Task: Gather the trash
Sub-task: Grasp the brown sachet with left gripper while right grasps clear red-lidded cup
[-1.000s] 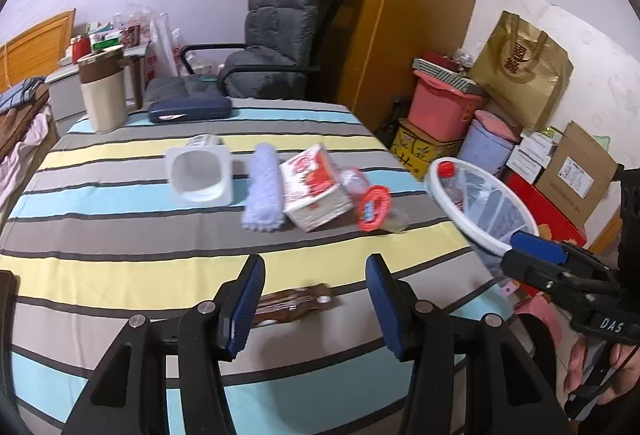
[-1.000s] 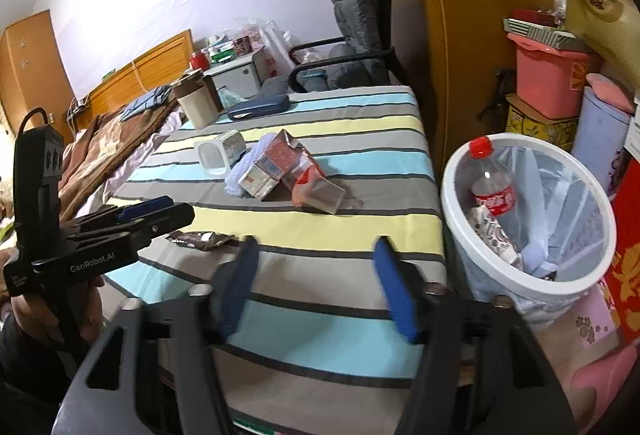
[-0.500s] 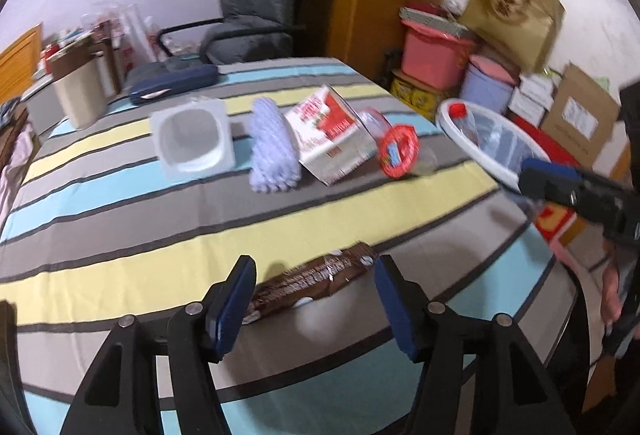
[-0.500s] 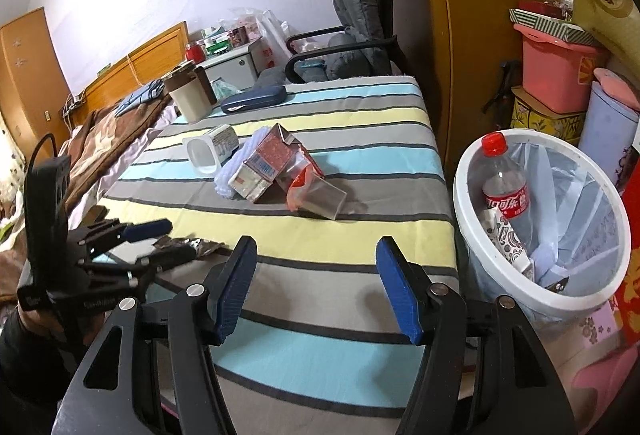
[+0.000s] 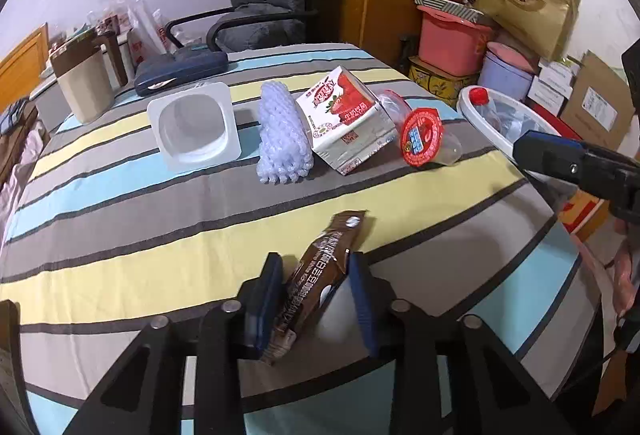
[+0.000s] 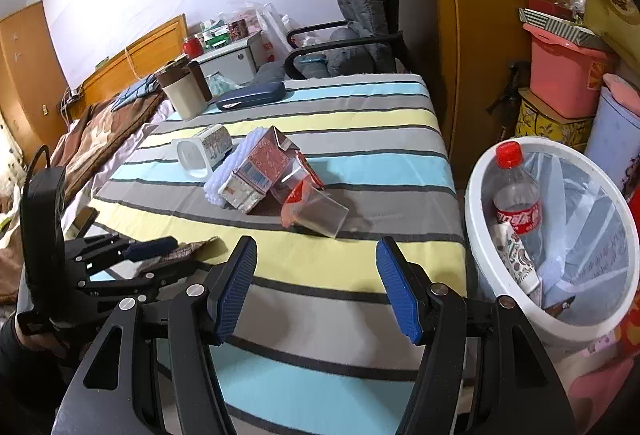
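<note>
The left gripper (image 5: 316, 289), wide open around the brown wrapper (image 5: 320, 275) half a second ago, has now closed on it, both blue pads pressed to its sides low over the striped tabletop (image 5: 120, 243). The wrapper has turned from lying crosswise to pointing away from the camera. The right gripper (image 6: 316, 287) hangs open and empty above the tabletop's near edge, beside the white bin (image 6: 476, 219) holding a bottle (image 6: 516, 195). A carton (image 5: 346, 121), cup (image 5: 424, 135) and tub (image 5: 194, 125) lie farther back.
</note>
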Motion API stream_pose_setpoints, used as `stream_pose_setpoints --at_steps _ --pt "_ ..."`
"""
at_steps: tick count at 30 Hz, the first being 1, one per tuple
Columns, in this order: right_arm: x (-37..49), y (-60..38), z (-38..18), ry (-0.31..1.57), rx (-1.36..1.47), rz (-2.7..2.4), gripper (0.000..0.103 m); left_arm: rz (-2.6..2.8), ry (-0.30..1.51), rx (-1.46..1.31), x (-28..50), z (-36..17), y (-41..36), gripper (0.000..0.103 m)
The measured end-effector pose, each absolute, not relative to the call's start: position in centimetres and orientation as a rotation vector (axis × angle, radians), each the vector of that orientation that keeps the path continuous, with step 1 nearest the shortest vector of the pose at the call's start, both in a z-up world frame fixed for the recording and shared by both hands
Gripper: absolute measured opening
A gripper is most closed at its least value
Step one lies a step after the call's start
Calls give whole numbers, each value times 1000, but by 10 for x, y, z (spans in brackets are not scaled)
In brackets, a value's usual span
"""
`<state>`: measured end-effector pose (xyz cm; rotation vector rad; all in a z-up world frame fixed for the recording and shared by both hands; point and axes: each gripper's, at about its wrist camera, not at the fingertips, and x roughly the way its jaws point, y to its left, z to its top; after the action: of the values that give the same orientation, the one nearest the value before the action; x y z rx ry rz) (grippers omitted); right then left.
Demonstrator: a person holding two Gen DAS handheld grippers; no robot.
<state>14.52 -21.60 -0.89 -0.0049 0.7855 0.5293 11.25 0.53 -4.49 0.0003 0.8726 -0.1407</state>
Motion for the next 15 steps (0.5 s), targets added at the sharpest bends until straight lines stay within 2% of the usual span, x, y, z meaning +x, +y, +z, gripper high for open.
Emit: stream_pose_setpoints --at_steps 5,15 --pt "156 -213 -11 807 7 517 64 -109 864 -80 114 -45 11 27" --pt "182 -204 -26 894 114 466 64 -98 828 -172 113 -48 21 27"
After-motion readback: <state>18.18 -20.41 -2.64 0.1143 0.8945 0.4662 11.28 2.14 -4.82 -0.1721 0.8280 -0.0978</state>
